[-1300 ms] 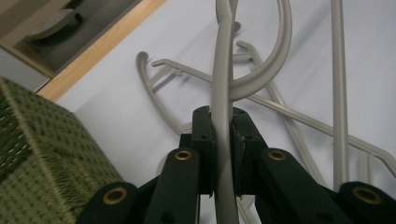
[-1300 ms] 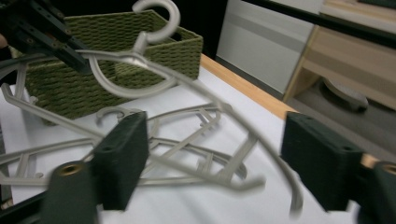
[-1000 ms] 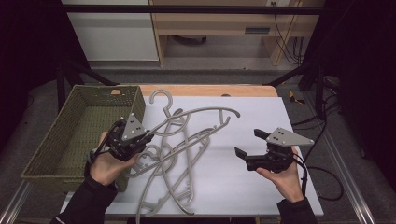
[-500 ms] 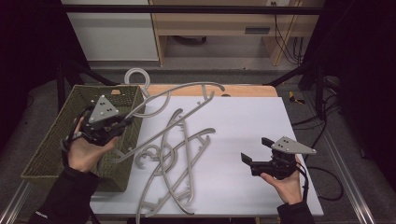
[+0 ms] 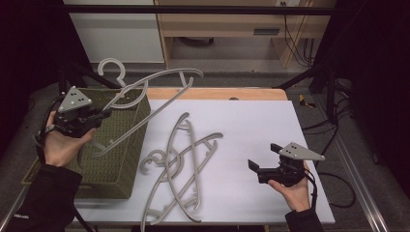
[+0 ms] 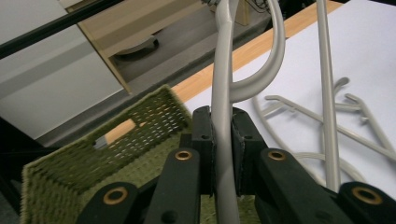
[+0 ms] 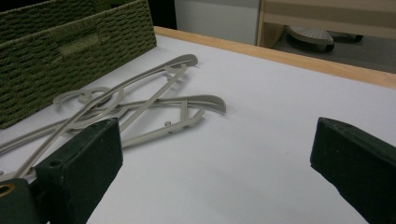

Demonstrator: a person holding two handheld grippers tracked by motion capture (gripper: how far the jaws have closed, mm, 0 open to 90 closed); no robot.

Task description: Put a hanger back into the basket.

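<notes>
My left gripper (image 5: 102, 116) is shut on a grey plastic hanger (image 5: 167, 73) and holds it tilted in the air over the olive woven basket (image 5: 121, 154) at the table's left. In the left gripper view the pads clamp the hanger's thin bar (image 6: 222, 154) above the basket (image 6: 84, 158). Other grey hangers (image 5: 186, 159) lie crossed on the white table top, beside the basket. My right gripper (image 5: 261, 155) hovers low at the front right, pointing left toward those hangers (image 7: 154, 84). Its jaws have just been opening and stand wide, with nothing between them (image 7: 215, 168).
The white table top (image 5: 270, 116) has a wooden strip along its far edge (image 5: 217, 93). Black frame posts stand at both sides, and cables (image 5: 338, 183) hang off the right edge. A wooden shelf unit (image 5: 227, 29) sits behind the table.
My left gripper carried one hanger out of the pile, leftward and up, to above the basket. The right gripper sank a little toward the table and its jaws opened wider.
</notes>
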